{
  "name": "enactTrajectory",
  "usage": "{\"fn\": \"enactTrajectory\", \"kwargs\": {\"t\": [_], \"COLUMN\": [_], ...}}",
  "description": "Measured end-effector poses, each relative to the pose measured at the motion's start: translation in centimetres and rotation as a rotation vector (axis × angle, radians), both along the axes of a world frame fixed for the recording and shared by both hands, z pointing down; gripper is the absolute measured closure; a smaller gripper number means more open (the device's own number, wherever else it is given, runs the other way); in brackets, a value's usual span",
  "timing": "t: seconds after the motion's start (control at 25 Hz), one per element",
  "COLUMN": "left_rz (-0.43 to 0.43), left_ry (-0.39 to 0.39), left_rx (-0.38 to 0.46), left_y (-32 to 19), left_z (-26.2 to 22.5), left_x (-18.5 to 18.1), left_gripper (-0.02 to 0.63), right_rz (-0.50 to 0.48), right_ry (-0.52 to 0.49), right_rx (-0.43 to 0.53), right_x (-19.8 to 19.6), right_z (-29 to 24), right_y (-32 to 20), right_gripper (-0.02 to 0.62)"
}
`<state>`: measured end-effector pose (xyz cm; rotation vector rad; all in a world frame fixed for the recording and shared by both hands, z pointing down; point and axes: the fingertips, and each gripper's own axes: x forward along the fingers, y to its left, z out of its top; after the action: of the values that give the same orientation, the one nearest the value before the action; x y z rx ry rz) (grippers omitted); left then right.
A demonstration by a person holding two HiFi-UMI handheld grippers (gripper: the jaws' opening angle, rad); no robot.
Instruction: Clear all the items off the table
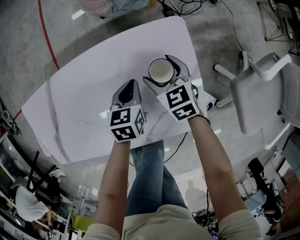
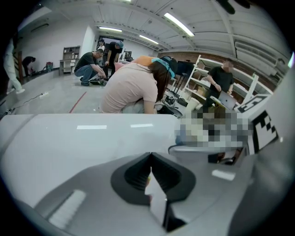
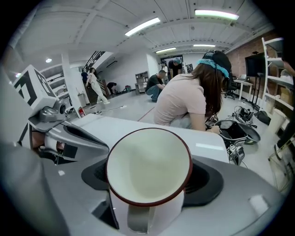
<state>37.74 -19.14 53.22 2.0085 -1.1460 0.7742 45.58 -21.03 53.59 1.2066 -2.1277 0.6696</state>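
An open workshop hall; bare concrete floor [image 1: 28,56] with a red tape line [image 1: 48,40] at ten o'clock of the white table [image 1: 84,98] and loose cables [image 1: 187,5] at twelve; ceiling strip lights [image 3: 142,26]; white shelving [image 2: 198,76] at two o'clock; people [image 2: 90,67] crouch on the floor at eleven.

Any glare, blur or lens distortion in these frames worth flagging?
Head view: faint ceiling-light glare patches on the white table, wide-angle curve at the borders. Left gripper view: strong fisheye, dark corners, light strips mirrored on the table, near foreground soft. Right gripper view: same fisheye and dark corners; mug sharp, filling the foreground.
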Motion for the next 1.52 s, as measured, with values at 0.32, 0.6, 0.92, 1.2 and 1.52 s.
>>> {"fn": "enactTrajectory", "kwargs": {"t": [0.32,0.6,0.92,1.2,1.52], "left_rz": [-0.006,-0.010,0.019,0.058,0.114], "left_ry": [-0.010,-0.012,0.021,0.038,0.048], "left_rx": [-0.006,-0.010,-0.008,0.019,0.043], "left_y": [-0.2,-0.4,-0.2,0.1,1.6], "left_z": [0.1,0.1,-0.7,-2.8,-5.4], "left_x": [-0.3,0.0,1.7,3.1,6.0], "left_gripper": [0.597,0.597,0.597,0.597,0.597], "right_rz": [-0.031,-0.065,-0.014,0.133,0.242], "right_ry": [0.008,0.007,0.021,-0.023,-0.041], "right_rx": [0.024,0.005,0.012,0.014,0.032], "right_x": [-0.1,-0.6,0.4,2.6,5.7], "right_z": [-0.1,-0.2,-1.9,-5.0,-7.8], "right_y": [0.0,0.8,2.0,3.5,6.2], "right_gripper": [0.181,0.181,0.181,0.181,0.181]}}
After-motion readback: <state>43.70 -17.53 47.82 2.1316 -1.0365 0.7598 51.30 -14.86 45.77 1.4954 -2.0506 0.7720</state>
